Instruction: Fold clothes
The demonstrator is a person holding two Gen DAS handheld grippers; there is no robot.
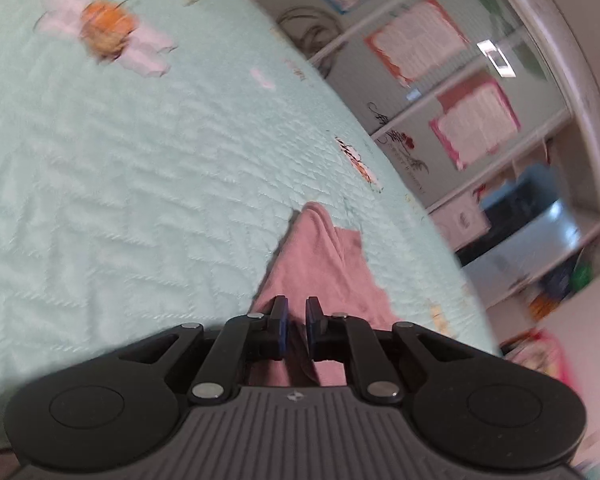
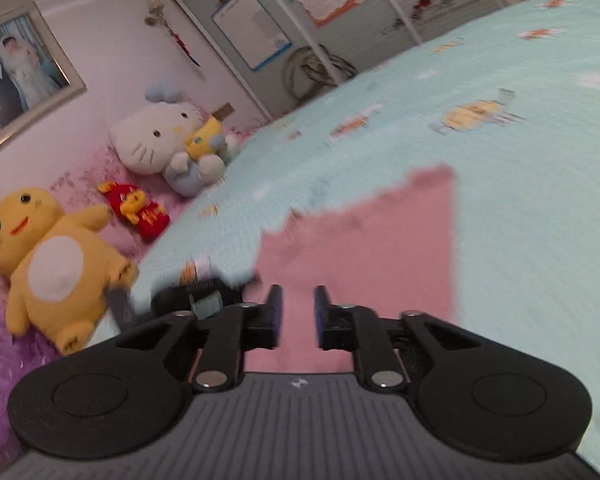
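Left claw: the left gripper (image 1: 296,312) has its jaws drawn close, only a narrow slot between the blue pads, and a fold of the pink garment (image 1: 324,264) runs up between them; it looks pinched, though blur hides the contact.
Right claw: the right gripper (image 2: 298,306) stands a little wider apart, with pink cloth (image 2: 380,248) filling the gap; whether the pads grip it I cannot tell.
Garment: ahead of and beneath both claws, spread over the mint bedspread (image 1: 120,168).
Left of right claw: a yellow plush (image 2: 56,264), a red plush (image 2: 138,210) and a white cat plush (image 2: 156,140) against the pink wall.
Ahead of right claw: wardrobe doors (image 2: 340,20) with posters.
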